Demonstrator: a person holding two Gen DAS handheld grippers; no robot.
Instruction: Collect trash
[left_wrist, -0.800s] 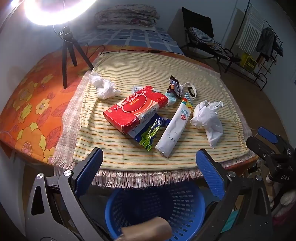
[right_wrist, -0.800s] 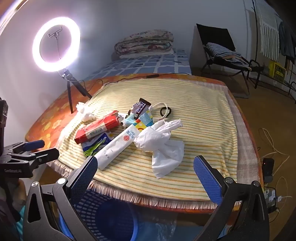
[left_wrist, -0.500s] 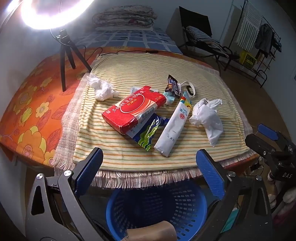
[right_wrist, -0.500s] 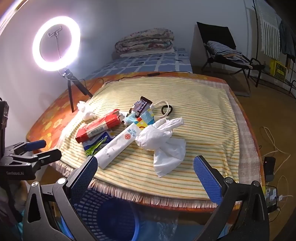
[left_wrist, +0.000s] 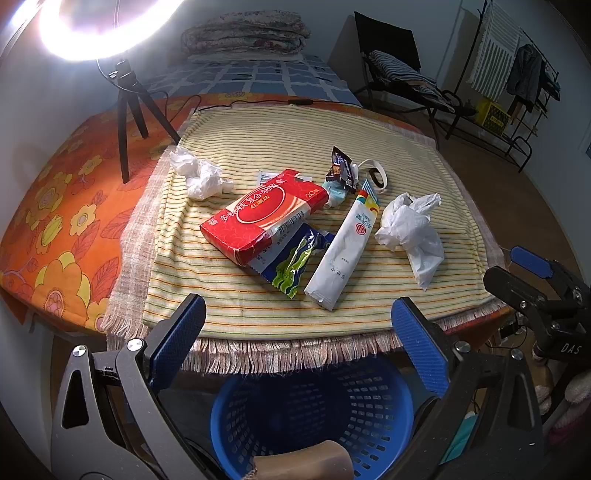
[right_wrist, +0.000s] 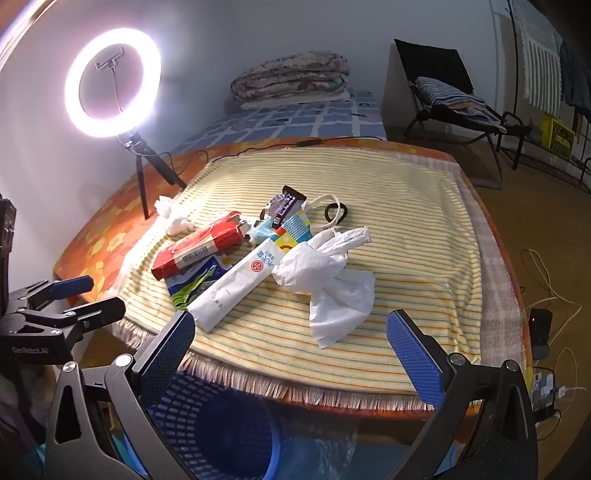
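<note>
Trash lies on a striped cloth (left_wrist: 295, 133) over the table: a red tissue pack (left_wrist: 264, 214), a blue-green wrapper (left_wrist: 291, 258), a long white packet (left_wrist: 343, 251), a crumpled white plastic bag (left_wrist: 410, 229), a white tissue wad (left_wrist: 199, 177) and a dark candy wrapper (left_wrist: 340, 166). A blue basket (left_wrist: 314, 413) stands below the table's near edge. My left gripper (left_wrist: 299, 350) hangs open above the basket, nothing between its fingers. My right gripper (right_wrist: 288, 350) is open and empty too, just short of the plastic bag (right_wrist: 328, 280) and white packet (right_wrist: 236, 284).
A ring light on a tripod (right_wrist: 114, 85) stands at the table's far left, its cable running along the back. Beyond are a bed with folded quilts (right_wrist: 291, 77), a folding chair (right_wrist: 443, 92) and a clothes rack (left_wrist: 517, 74). Cables and a power strip (right_wrist: 543, 384) lie on the floor to the right.
Both views have crept slightly forward toward the table, so the trash sits a little nearer. Both grippers stay wide open and empty.
</note>
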